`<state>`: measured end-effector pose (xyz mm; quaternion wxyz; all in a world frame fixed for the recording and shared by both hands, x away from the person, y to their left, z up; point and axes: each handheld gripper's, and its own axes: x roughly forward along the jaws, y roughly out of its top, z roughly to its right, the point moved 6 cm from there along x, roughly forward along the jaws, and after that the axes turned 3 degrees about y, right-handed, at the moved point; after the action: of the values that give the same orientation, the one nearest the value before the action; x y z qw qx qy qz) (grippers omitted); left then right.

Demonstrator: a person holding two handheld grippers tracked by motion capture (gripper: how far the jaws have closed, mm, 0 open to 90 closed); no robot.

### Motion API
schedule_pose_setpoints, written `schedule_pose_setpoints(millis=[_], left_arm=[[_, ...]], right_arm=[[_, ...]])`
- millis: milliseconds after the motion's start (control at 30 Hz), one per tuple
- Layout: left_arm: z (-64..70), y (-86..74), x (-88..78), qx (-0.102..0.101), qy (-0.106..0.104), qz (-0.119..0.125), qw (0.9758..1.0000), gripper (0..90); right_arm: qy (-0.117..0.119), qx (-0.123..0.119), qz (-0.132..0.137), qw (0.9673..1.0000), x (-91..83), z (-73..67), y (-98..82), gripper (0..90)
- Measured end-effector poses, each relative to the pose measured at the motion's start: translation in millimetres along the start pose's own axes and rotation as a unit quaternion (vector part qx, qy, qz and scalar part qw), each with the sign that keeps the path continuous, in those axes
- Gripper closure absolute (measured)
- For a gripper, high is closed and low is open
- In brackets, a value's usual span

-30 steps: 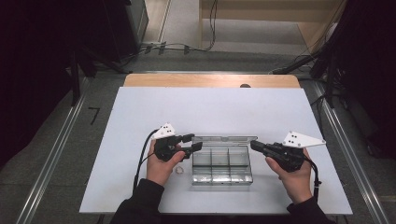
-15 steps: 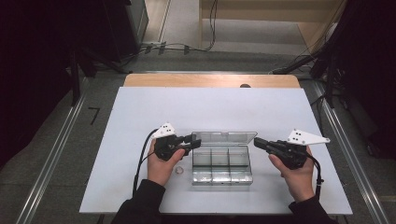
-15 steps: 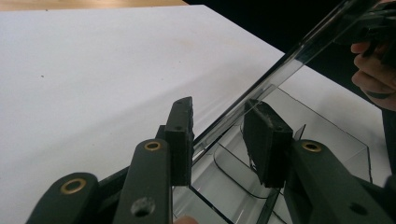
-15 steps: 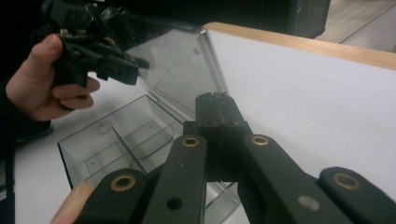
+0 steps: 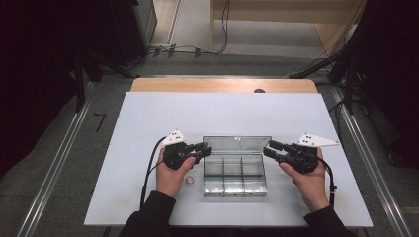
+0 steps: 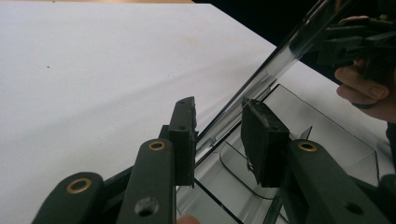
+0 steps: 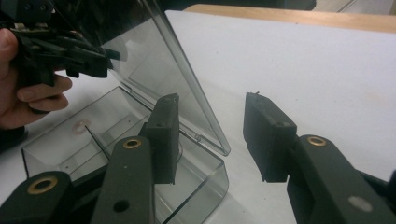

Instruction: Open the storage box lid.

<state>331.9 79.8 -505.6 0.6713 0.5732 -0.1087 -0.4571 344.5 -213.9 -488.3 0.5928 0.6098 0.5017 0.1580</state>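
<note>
A clear plastic compartment box (image 5: 232, 180) lies on the white table with its lid (image 5: 237, 143) tilted up and back. My left gripper (image 5: 203, 147) is at the box's left rear corner. In the left gripper view its jaws (image 6: 222, 140) have just been closing and straddle the lid's edge (image 6: 280, 56), with a gap still showing beside the pads. My right gripper (image 5: 271, 149) hovers off the lid's right end. Its jaws (image 7: 212, 135) have just been opening, and the lid's corner (image 7: 219, 144) stands free between them.
A small pale ring (image 5: 189, 181) lies on the table (image 5: 148, 123) by the left hand, just left of the box. A wooden strip (image 5: 222, 85) runs along the far edge. Cables cross the floor beyond.
The right gripper let go of the lid's right end, opened its jaws and drew slightly away to the right. The lid now stands higher. The left hand stayed put.
</note>
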Motion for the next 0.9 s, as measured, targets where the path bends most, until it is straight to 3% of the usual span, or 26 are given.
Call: schedule_pose_setpoints(millis=[200,433,667,900], left_arm=[[-3.0,-2.3,0.3,-0.008,0.003,0.000,1.0000,67.5],[-3.2,-3.3,0.7,-0.011,0.008,0.001,0.9999,68.9],[-1.9,-5.6,2.4,-0.013,0.006,-0.007,0.9999,75.6],[-2.1,-5.9,3.1,-0.017,0.009,-0.008,0.9998,76.7]], right_arm=[[0.002,-0.001,0.008,1.0000,13.5,1.1,-1.1,54.9],[-0.001,-0.014,0.007,0.9999,19.5,-0.1,-3.6,67.5],[-0.007,-0.001,0.010,0.9999,17.9,0.0,-5.6,75.7],[-0.009,0.009,0.014,0.9998,18.3,0.8,-7.7,76.4]])
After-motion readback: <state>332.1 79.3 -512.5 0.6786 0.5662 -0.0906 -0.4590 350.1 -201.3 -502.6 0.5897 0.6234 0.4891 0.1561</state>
